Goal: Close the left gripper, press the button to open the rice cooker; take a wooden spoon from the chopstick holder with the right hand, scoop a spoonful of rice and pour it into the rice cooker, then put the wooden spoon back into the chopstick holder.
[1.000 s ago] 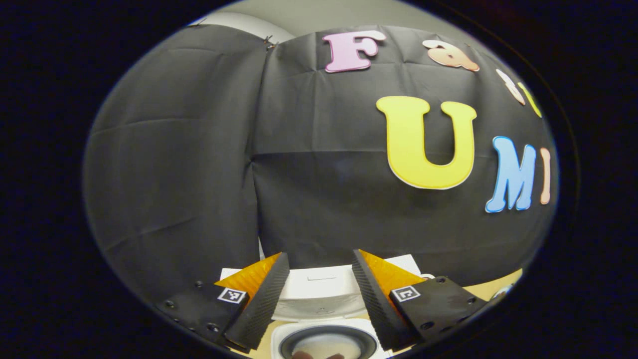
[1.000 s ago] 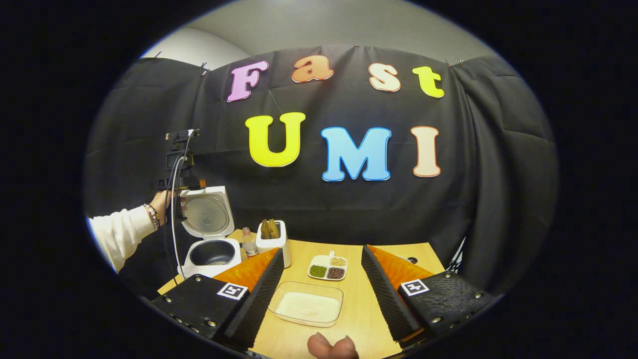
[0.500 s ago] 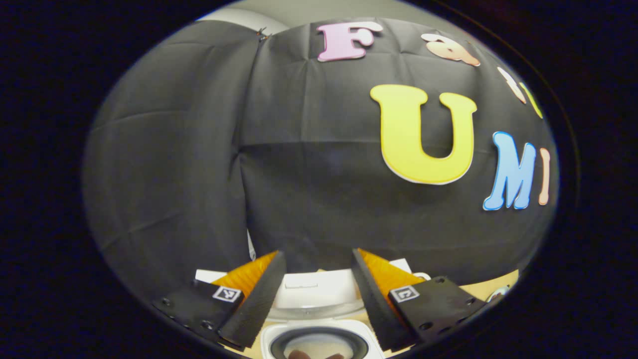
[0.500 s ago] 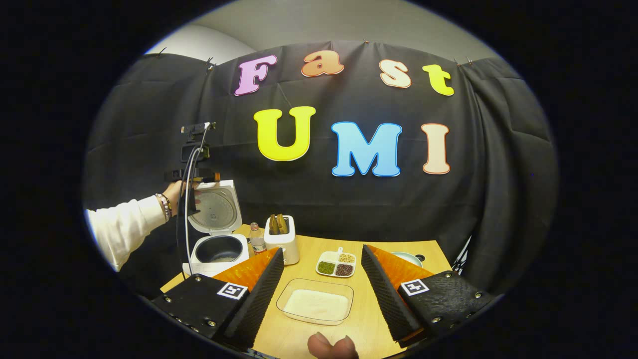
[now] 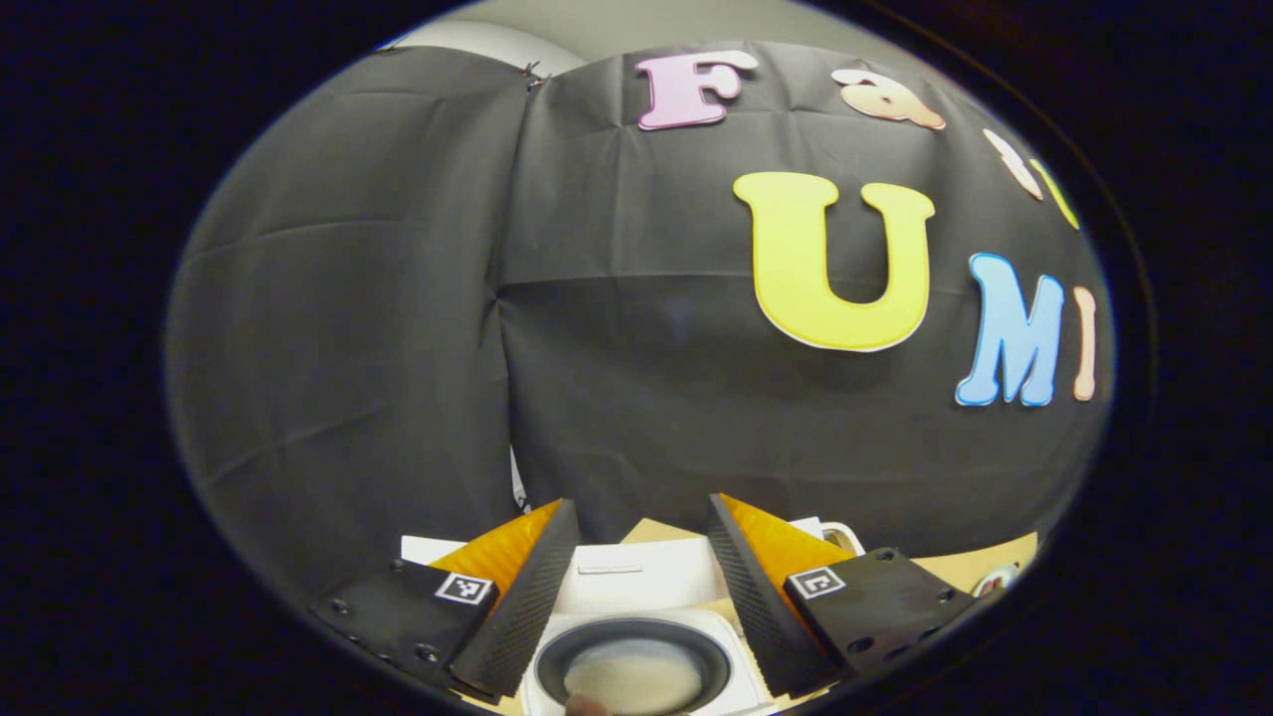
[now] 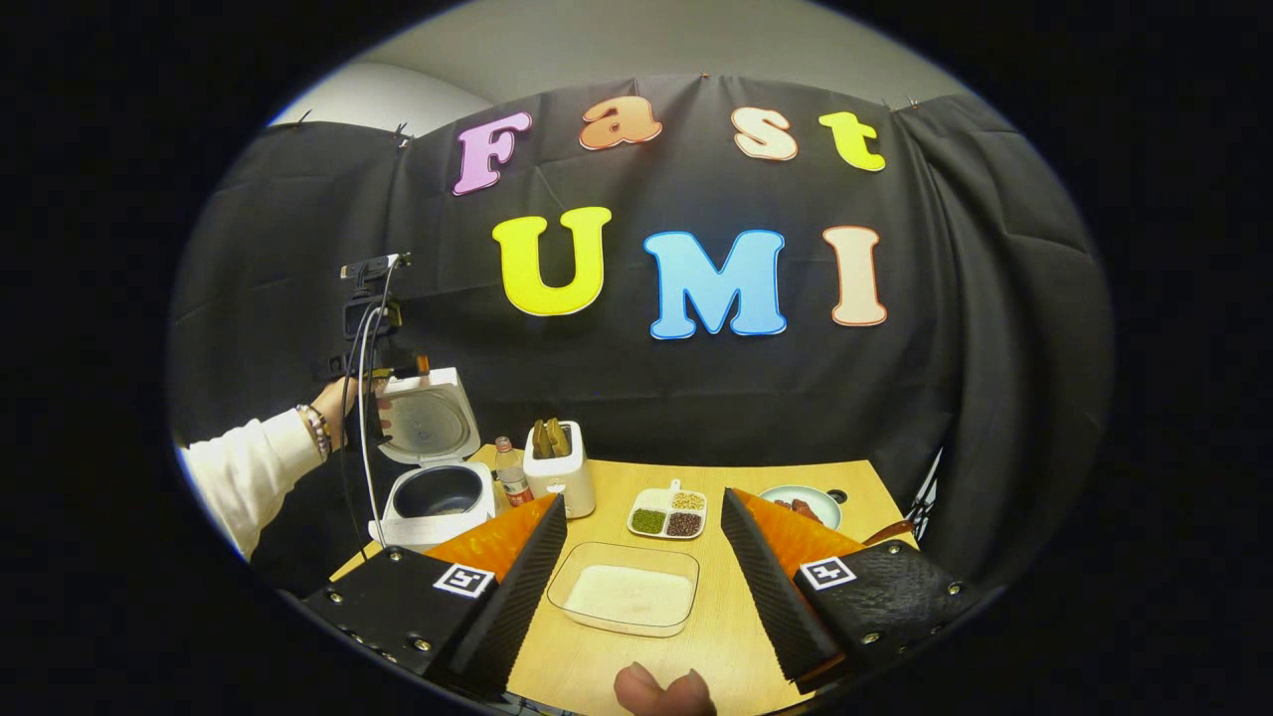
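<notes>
No legible text, brand, or number appears on the rice cooker (image 6: 435, 494), the chopstick holder (image 6: 560, 476), or the bottle (image 6: 512, 479); the bottle label is too small to read. Each finger of the left gripper (image 5: 635, 567) and right gripper (image 6: 641, 562) carries a square black-and-white coded marker, bearing a pattern, not letters or numerals

Black creased cloth wall (image 6: 975, 328) pinned along its top edge, hanging down behind a light wooden table (image 6: 716, 636). Above the cloth, a plain pale grey room wall (image 6: 646, 40), evenly lit.
</notes>
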`<state>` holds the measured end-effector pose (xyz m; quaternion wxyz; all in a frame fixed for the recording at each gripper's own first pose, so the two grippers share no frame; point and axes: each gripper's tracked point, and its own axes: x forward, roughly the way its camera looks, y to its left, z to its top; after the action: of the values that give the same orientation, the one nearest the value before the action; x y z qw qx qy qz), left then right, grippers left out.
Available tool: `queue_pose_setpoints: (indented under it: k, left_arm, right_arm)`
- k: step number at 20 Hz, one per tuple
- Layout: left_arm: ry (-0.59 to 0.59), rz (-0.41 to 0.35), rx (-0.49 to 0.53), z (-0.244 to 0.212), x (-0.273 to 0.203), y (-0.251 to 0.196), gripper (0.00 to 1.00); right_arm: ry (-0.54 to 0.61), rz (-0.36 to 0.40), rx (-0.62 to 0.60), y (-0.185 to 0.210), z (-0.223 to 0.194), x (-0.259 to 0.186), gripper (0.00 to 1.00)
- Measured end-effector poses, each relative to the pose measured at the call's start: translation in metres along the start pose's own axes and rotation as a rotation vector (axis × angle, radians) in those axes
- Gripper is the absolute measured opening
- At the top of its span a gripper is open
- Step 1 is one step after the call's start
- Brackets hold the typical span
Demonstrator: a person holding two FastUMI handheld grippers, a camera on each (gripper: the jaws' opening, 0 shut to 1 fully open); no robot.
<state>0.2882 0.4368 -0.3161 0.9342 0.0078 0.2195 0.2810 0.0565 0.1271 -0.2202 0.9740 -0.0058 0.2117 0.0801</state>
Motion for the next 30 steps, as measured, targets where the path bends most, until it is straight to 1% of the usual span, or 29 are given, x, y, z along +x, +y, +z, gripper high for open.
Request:
queue_pose_setpoints:
  k: [1,3,6,8,9,10,11,13,16,18,19,20,22,24,25,27,30]
  left_arm:
    - [0.001,0.001,0.000,-0.009,-0.010,-0.001,0.95]
    - [0.007,0.007,0.001,-0.027,-0.030,-0.004,0.95]
    - [0.031,0.021,0.007,-0.062,-0.058,-0.008,0.92]
    - [0.075,0.033,-0.003,-0.094,-0.069,-0.008,0.92]
    - [0.107,0.040,-0.012,-0.117,-0.074,-0.006,0.95]
    - [0.134,0.047,-0.017,-0.135,-0.078,-0.006,0.92]
    - [0.145,0.047,-0.009,-0.152,-0.077,-0.007,0.95]
    - [0.187,0.054,0.009,-0.187,-0.083,-0.009,0.89]
    - [0.216,0.084,-0.017,-0.219,-0.085,-0.006,0.94]
    - [0.231,0.079,-0.006,-0.239,-0.083,-0.007,0.94]
    - [0.270,0.080,-0.027,-0.254,-0.085,-0.005,0.95]
    - [0.215,0.075,-0.037,-0.245,-0.089,-0.006,0.96]
    - [0.224,0.064,-0.034,-0.252,-0.081,-0.004,0.96]
    - [0.225,0.058,-0.027,-0.248,-0.081,-0.004,0.92]
    - [0.222,0.055,-0.028,-0.245,-0.079,-0.004,0.98]
    - [0.240,0.051,-0.027,-0.244,-0.082,-0.003,0.91]
    - [0.238,0.048,-0.070,-0.238,-0.087,-0.004,0.97]
  right_arm:
    - [0.002,0.003,0.003,-0.003,-0.001,-0.002,0.96]
    - [0.003,0.009,0.012,-0.009,-0.002,-0.004,0.96]
    - [0.013,0.015,0.021,-0.018,-0.008,-0.008,0.96]
    - [0.016,0.013,0.028,-0.025,-0.011,-0.012,0.96]
    - [0.022,0.014,0.034,-0.028,-0.015,-0.012,0.96]
    - [0.029,0.017,0.041,-0.029,-0.018,-0.013,0.96]
    - [0.036,0.019,0.044,-0.031,-0.021,-0.014,0.96]
    - [0.052,0.018,0.039,-0.033,-0.028,-0.015,0.96]
    - [0.066,0.019,0.042,-0.031,-0.033,-0.015,0.96]
    - [0.076,0.015,0.030,-0.029,-0.037,-0.015,0.96]
    - [0.082,0.014,0.025,-0.028,-0.039,-0.014,0.96]
    - [0.087,0.013,0.026,-0.027,-0.041,-0.014,0.96]
    - [0.085,0.014,0.043,-0.023,-0.040,-0.012,0.96]
    - [0.085,0.023,0.052,-0.017,-0.038,-0.011,0.96]
    - [0.076,0.027,0.056,-0.015,-0.035,-0.011,0.96]
    - [0.044,0.034,0.053,-0.013,-0.025,-0.011,0.96]
    - [0.026,0.030,0.062,-0.019,-0.022,-0.012,0.96]
